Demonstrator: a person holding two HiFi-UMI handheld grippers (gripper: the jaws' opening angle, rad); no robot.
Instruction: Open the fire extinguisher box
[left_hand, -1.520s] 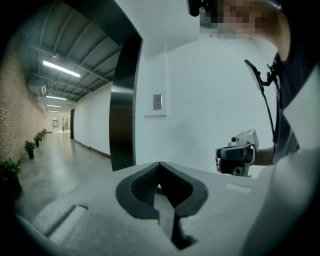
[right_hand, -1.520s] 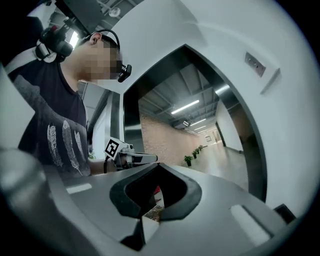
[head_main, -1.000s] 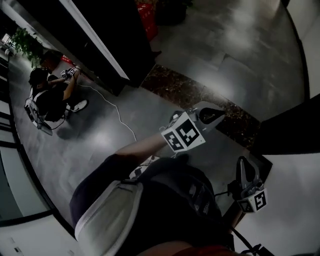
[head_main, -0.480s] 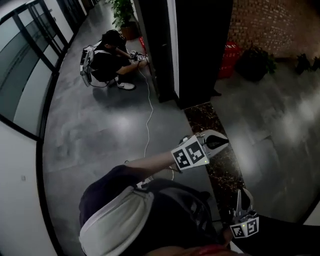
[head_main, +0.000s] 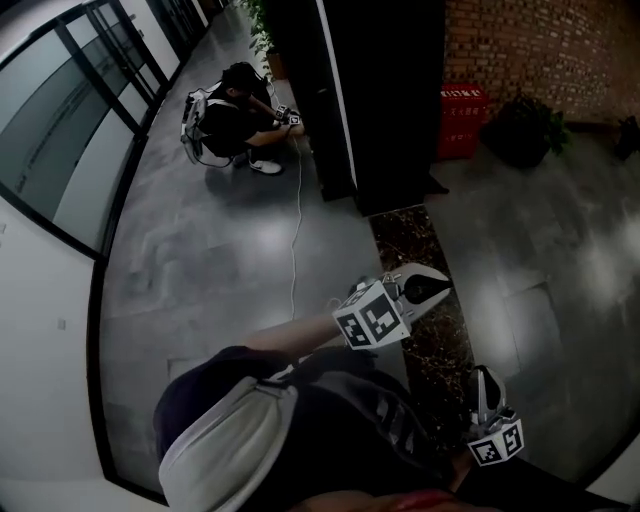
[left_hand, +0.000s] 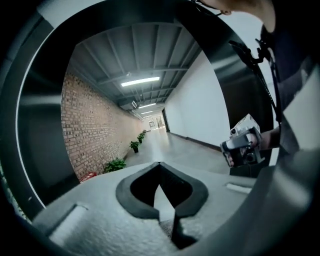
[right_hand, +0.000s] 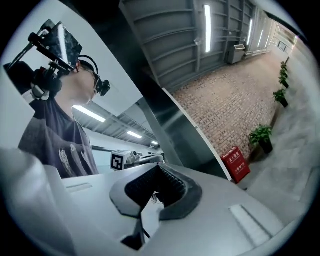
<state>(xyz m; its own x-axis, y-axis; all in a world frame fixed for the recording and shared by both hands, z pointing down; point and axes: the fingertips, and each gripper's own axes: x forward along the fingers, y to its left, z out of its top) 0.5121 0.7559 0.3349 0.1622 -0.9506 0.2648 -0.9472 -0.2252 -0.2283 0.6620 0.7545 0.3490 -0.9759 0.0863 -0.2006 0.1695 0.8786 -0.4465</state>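
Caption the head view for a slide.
Left gripper and right gripper shut, empty; red fire extinguisher box stands ahead by the brick wall.

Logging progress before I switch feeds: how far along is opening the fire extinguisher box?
Nothing looks done: the red box stands by the brick wall, seemingly closed, apart from both grippers. In hand: nothing; the left gripper and right gripper are shut, empty. Left: get to the box, open it.
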